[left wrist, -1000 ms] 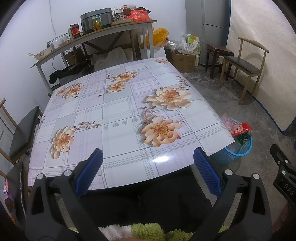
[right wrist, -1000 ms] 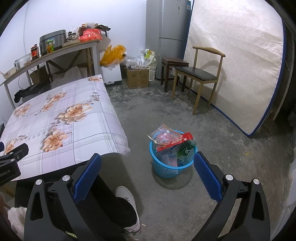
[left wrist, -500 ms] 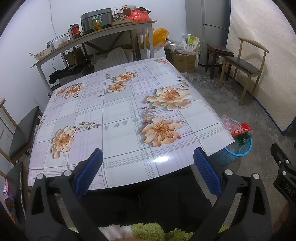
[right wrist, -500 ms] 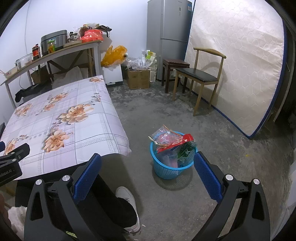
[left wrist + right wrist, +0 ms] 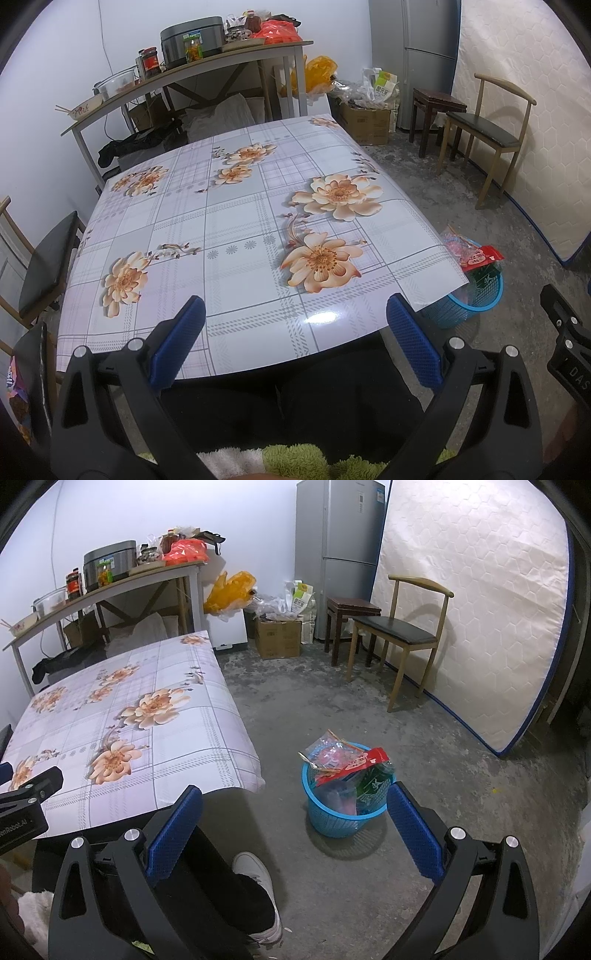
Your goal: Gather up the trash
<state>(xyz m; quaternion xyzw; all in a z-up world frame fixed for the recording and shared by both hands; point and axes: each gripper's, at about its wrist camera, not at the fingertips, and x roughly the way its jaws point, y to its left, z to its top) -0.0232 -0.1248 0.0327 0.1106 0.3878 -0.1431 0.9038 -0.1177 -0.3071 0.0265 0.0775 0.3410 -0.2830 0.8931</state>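
Note:
A blue plastic basket [image 5: 341, 812] stands on the concrete floor right of the table, stuffed with snack wrappers [image 5: 343, 762] in red, pink and green. In the left wrist view the basket [image 5: 476, 299] peeks out past the table's right corner. My left gripper [image 5: 295, 336] hangs open over the near edge of the flower-print tablecloth [image 5: 229, 221], nothing between its blue pads. My right gripper [image 5: 295, 823] is open too, held above the floor just short of the basket, empty.
A wooden chair [image 5: 402, 635], a dark stool [image 5: 351, 609], a fridge [image 5: 340, 550] and a leaning mattress [image 5: 476, 602] line the far right. A cluttered shelf [image 5: 177, 77] stands behind the table. A person's dark trousers and white shoe [image 5: 255, 871] are below me.
The right wrist view has shifted slightly, so the basket and table sit a little further right. The left gripper has stayed still.

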